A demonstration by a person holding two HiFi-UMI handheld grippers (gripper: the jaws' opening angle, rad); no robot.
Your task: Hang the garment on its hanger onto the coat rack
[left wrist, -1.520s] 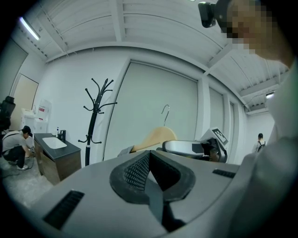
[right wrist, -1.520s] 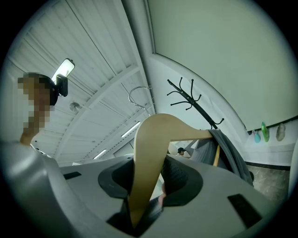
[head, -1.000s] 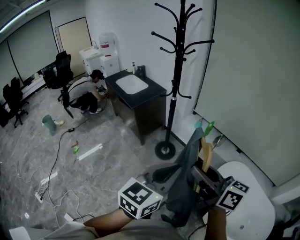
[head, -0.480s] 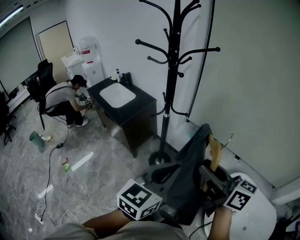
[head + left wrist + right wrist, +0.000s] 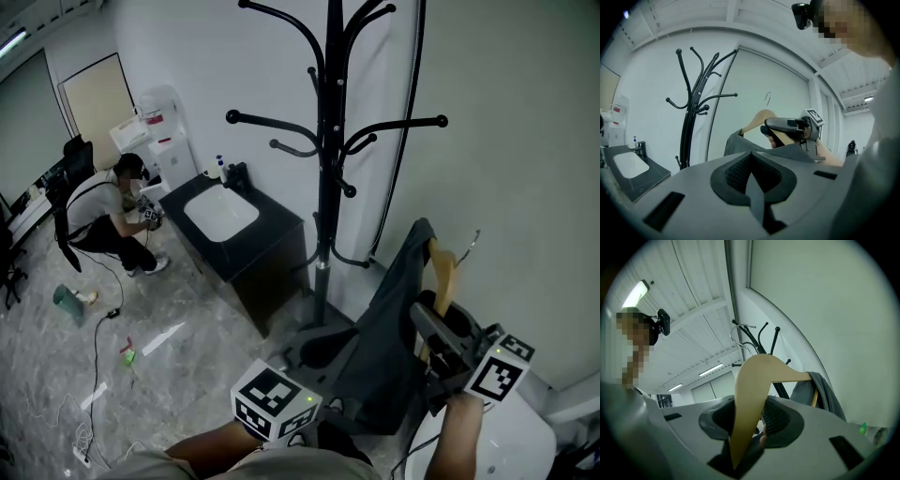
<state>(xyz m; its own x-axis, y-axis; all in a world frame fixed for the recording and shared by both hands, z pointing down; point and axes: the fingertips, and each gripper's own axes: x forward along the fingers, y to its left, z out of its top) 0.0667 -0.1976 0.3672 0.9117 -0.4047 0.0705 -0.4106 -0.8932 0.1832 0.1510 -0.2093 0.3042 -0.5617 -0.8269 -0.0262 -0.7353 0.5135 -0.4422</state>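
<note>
**Head view.** The right gripper [image 5: 429, 323] clamps the wooden hanger [image 5: 441, 274], which carries the grey garment [image 5: 386, 328], low at the right. The hanger's long axis runs away from the person. The coat rack [image 5: 328, 187] stands ahead and to the left, well apart, with its arms above the hanger's hook [image 5: 472, 242]. The right gripper is the nearer tool. The left gripper [image 5: 323, 349] sits beside the garment's lower edge.

**Left gripper view.** The jaws are closed together with nothing between them. The garment lies beyond.

**Right gripper view.** The jaws are closed on the hanger body. The hook probably overlaps the rack arms here and is hard to separate from them.
</note>
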